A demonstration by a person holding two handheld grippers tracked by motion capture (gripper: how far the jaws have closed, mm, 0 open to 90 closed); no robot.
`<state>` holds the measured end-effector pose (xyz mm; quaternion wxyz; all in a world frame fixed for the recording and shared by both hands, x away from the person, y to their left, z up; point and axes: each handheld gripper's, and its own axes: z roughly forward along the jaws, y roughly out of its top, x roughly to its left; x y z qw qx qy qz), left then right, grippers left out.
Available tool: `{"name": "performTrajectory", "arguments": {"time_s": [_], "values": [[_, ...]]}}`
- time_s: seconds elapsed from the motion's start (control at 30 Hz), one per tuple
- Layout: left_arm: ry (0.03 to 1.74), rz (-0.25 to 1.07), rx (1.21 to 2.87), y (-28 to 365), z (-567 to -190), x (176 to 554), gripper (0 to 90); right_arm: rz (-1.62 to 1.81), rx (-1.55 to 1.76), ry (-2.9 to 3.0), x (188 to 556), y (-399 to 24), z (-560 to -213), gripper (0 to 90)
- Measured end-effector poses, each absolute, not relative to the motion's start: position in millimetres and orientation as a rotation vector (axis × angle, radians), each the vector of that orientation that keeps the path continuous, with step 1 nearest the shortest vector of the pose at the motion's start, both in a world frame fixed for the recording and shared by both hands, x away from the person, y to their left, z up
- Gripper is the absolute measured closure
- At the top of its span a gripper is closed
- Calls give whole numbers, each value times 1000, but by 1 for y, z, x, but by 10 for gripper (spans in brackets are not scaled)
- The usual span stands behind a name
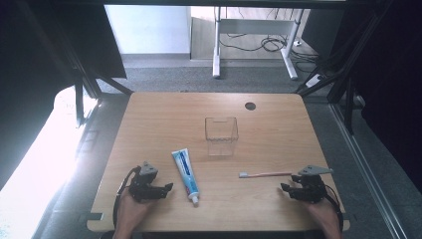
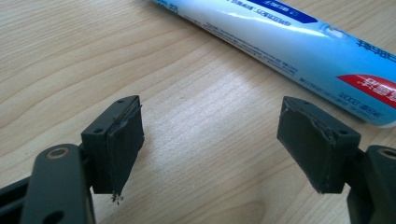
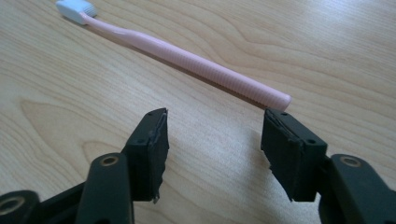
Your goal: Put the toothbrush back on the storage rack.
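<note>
Wooden table (image 1: 149,114) holds a soft, light toothpaste tube (image 1: 185,174) beside the wide-open left gripper (image 1: 168,187) and a stiff pink toothbrush (image 1: 265,175), likely best gripped mid-handle, near the wide-open right gripper (image 1: 283,188).

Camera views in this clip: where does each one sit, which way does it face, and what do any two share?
High view: above the person's side, looking forward and down on the table; both hands, left gripper and right gripper enter at the bottom.
Left gripper view: rides the left gripper, jaws apart, facing the toothpaste tube.
Right gripper view: rides the right gripper, jaws apart, facing the toothbrush.
Shared: the high view also shows tube and toothbrush.
</note>
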<state>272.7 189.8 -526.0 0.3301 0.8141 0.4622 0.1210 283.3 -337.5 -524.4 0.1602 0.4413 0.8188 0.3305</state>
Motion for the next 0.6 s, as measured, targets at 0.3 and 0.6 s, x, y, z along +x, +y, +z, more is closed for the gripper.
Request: {"name": "performTrajectory", "arguments": {"time_s": [0.3,0.6], "values": [[1181,400,2149,190,-524,269,211,966,1254,2361,284,-334,-523,404],[1177,417,2158,189,-525,269,215,973,1254,2370,284,-332,-521,437]]}}
